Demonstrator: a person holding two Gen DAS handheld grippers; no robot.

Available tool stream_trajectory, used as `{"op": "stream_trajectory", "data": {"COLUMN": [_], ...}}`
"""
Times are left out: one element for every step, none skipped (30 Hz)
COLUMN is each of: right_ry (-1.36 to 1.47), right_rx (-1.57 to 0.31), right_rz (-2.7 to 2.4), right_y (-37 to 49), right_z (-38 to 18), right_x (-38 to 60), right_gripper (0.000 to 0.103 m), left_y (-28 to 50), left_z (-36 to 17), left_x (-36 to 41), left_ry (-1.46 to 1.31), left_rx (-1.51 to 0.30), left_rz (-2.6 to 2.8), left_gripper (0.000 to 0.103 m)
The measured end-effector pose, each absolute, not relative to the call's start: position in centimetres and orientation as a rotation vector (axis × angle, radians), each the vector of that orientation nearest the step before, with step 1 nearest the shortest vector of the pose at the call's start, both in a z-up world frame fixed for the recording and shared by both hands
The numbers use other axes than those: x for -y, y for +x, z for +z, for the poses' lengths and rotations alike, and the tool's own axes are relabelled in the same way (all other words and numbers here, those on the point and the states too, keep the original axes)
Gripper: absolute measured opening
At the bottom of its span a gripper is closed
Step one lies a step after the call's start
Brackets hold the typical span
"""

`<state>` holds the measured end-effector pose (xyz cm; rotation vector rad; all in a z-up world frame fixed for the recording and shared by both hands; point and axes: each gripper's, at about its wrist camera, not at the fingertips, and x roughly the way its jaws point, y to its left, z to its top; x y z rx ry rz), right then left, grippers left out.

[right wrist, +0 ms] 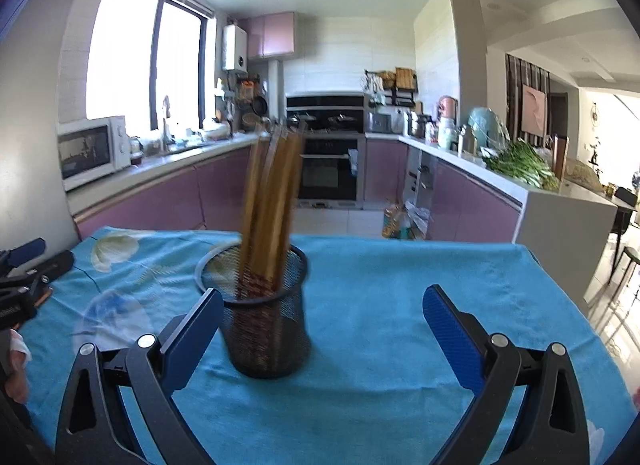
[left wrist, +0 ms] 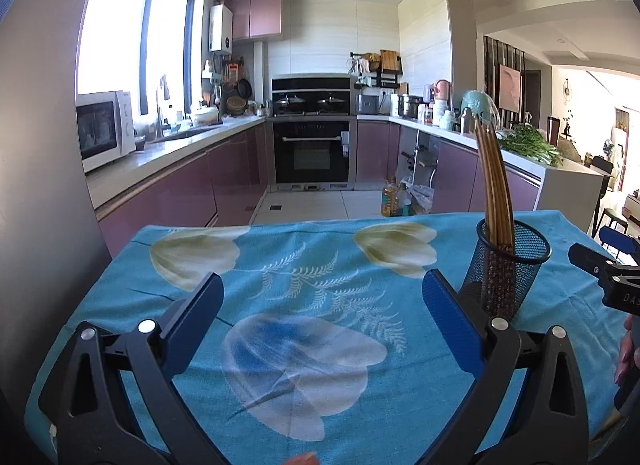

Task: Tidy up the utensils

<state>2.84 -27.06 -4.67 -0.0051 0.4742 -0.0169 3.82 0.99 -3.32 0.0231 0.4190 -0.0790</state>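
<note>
Both tongs, left point(left wrist: 322, 293) and right point(right wrist: 322, 307), gape wide, holding nothing. Chopsticks point(right wrist: 270, 201) look light, stiff, slippery (grip mid-shaft); mesh cup point(right wrist: 266, 329) probably tips easily.

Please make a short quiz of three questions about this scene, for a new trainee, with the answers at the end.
1. True or false: the chopsticks stand inside the black mesh holder.
2. Multiple choice: the left gripper is A) shut on a chopstick, B) open and holding nothing, C) out of view.
3. Fill in: the holder stands on a table covered by a ____ cloth with a flower print.

Key:
1. True.
2. B. The right gripper is open and empty as well.
3. Blue.
</note>
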Motion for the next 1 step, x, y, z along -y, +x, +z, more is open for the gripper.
{"op": "stream_trajectory", "data": {"right_ry": [-0.008], "right_rx": [-0.540], "right_rz": [-0.042], "right_y": [3.91], "right_z": [-5.48], "right_x": [28.14], "right_gripper": [0.097], "left_y": [4.35], "left_z": [-3.66], "left_x": [-1.30], "left_ry": [0.028], "left_rx": [-0.446], "left_rz": [-0.071], "left_gripper": [0.098]}}
